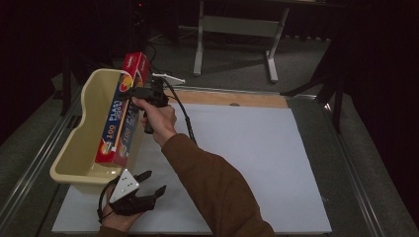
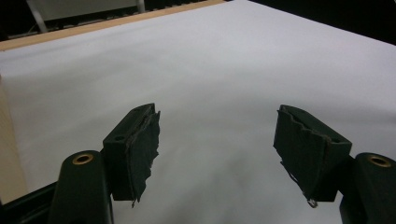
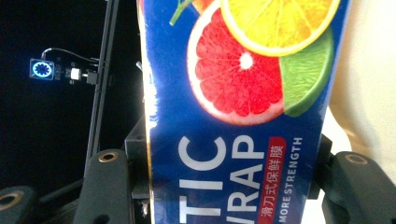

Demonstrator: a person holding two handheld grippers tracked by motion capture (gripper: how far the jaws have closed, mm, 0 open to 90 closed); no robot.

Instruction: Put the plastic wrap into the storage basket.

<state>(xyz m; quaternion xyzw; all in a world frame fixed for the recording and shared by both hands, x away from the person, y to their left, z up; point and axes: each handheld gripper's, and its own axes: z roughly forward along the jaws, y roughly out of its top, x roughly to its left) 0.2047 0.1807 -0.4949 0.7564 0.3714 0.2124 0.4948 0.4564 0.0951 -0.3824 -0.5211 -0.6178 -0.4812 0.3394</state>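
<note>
Right tool (image 1: pixel 132 93) is clamped on the one plastic wrap box (image 1: pixel 121 113), jaws pressed against both long sides of the carton, and the right gripper view puts that box dead centre (image 3: pixel 238 112) with its grapefruit, orange and lime picture and white lettering between the two black jaws. The box stands tilted, its lower end down inside the single cream plastic tub (image 1: pixel 81 148), its red top end poking above the far rim, and it is the sole item visible in that tub. The right hand (image 1: pixel 158 121) grips the tool's handle, brown sleeve trailing back toward the bottom edge. Down at the near left, the left tool (image 1: pixel 150 183) sits in the left hand with jaws spread wide and nothing between them, hovering just beside the tub's near end; the left gripper view shows its two jaws (image 2: pixel 217 149) well apart over the bare white surface (image 1: pixel 257 163). One tub, one box, two tools.
</note>
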